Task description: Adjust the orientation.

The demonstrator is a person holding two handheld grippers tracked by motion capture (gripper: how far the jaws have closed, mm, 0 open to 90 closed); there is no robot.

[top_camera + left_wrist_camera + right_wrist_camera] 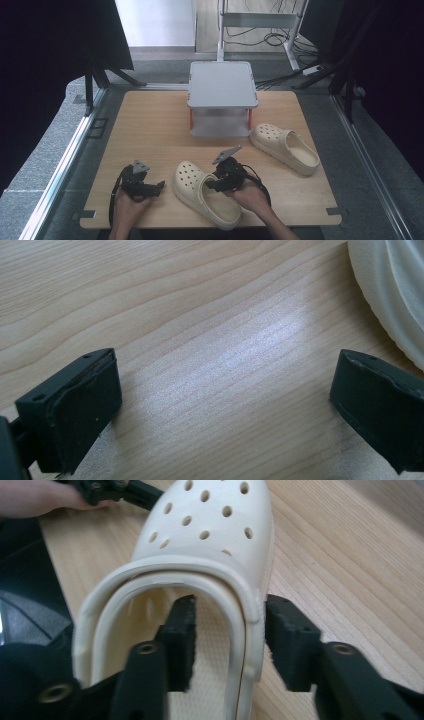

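Cream foam clog (206, 194) is lying at the near edge of the wooden table (150, 130), toe pointing away from us; we are taking this near clog as our landmark. The right gripper (219, 181) is sitting at its right rim, one jaw inside the opening and one outside, straddling the side wall and folded-forward strap. In the right gripper view (227, 640) the jaws are standing a little wider than the wall: the outer pad (290, 640) looks just at or barely off the foam, the inner pad (182, 640) is showing a slim gap. We are judging this as no firm grip at this moment.

Left of the clog, the left gripper (152, 189) is resting low over bare wood, jaws wide apart and holding nothing; in the left gripper view (225, 405) the clog's sole edge (395, 295) is just beside its one jaw, not touching.

Beyond and to the right of the clog, well apart, the second clog (284, 148) is lying at an angle. Farther still, the grey two-tier rack (222, 85) is standing with both levels bare.

Progress, as we are judging it: early. Neither clog is on the rack, and both are still waiting to be placed.
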